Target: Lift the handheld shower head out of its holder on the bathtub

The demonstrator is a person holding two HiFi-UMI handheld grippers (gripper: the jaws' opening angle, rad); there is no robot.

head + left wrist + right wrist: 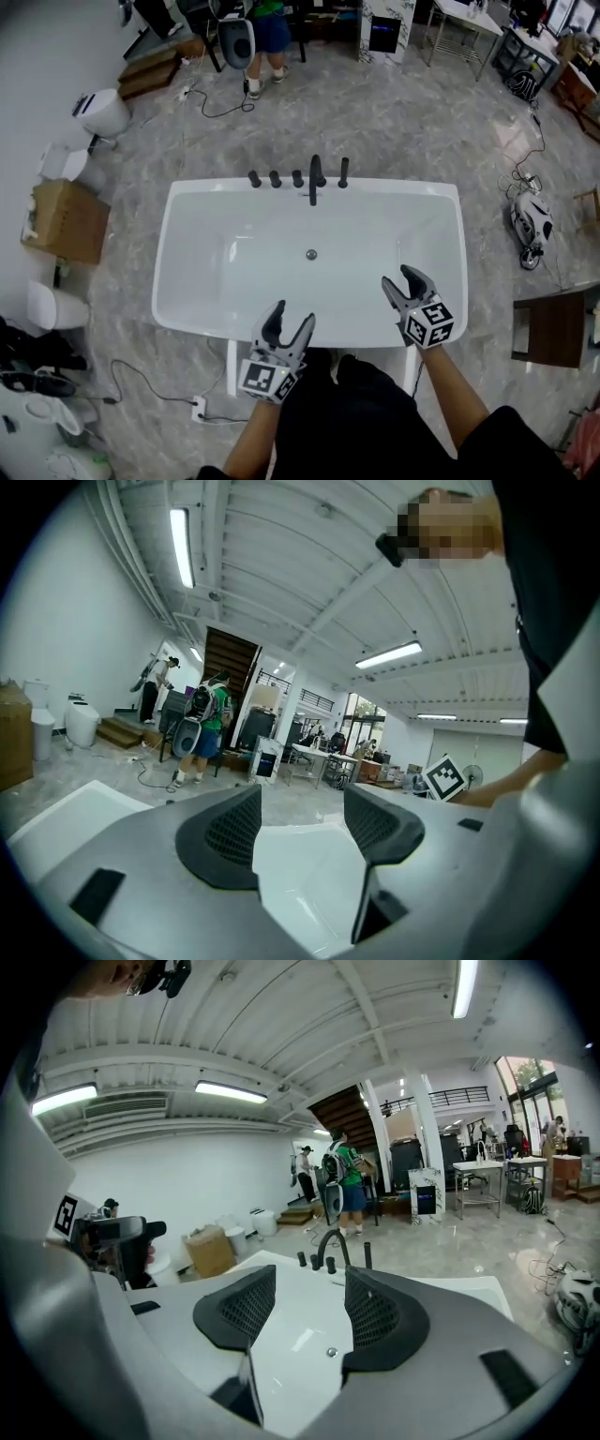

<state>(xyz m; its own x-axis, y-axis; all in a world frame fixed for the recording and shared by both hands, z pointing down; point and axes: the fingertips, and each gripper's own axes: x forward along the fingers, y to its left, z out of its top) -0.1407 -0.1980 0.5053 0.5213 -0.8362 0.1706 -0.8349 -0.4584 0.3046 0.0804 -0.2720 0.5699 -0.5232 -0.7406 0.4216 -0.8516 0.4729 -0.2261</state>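
The left claw point(292, 315) and right claw point(398, 278) stand apart, empty; the handheld shower head point(344, 172), far ahead of both, is not yet lifted.

bright, even indoor light comes from ceiling strip lamps point(183, 546). the white bathtub point(187, 272) shows soft sheen, with faint shadows. both gripper views curve strongly toward black rounded corners; the head view is sharp.

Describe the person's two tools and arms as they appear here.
The left tool and right tool match: grey bodies, dark curved jaws lined with mesh-textured pads, each carrying a cube of black-and-white square markers. The forearms are unsleeved; the clothing below is black.
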